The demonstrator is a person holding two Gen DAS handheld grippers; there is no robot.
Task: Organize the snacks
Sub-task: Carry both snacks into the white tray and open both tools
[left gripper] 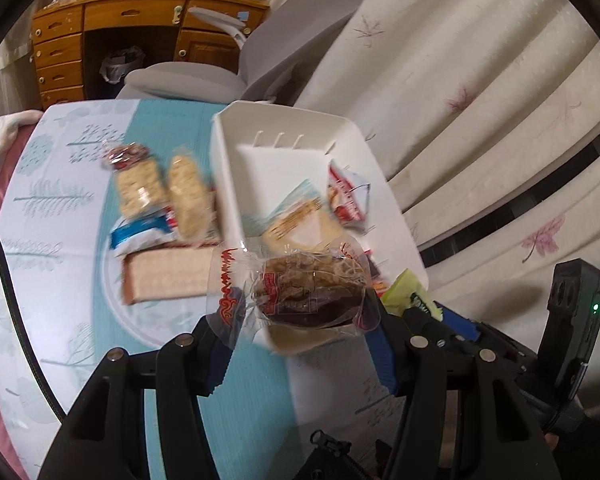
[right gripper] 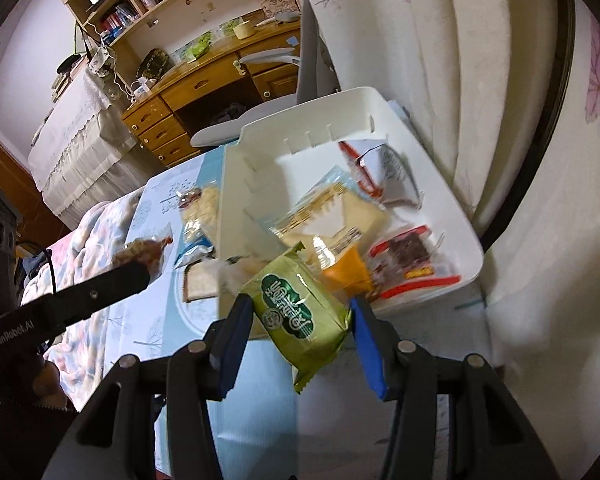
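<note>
While the left gripper [left gripper: 300, 320] is clamped on a brown cake [left gripper: 308, 292] in clear wrap, held above the near left corner of the white bin [left gripper: 236, 184], the right gripper [right gripper: 300, 320] is clamped on a green pack [right gripper: 296, 312] just before the bin's near edge. Inside the bin lie a pale cracker pack [right gripper: 324, 216] and red-edged packs [right gripper: 404, 252]. Left of the bin, on the blue cloth [left gripper: 60, 240], sit two rice bars [left gripper: 160, 192] and a wafer block [left gripper: 168, 276]
</note>
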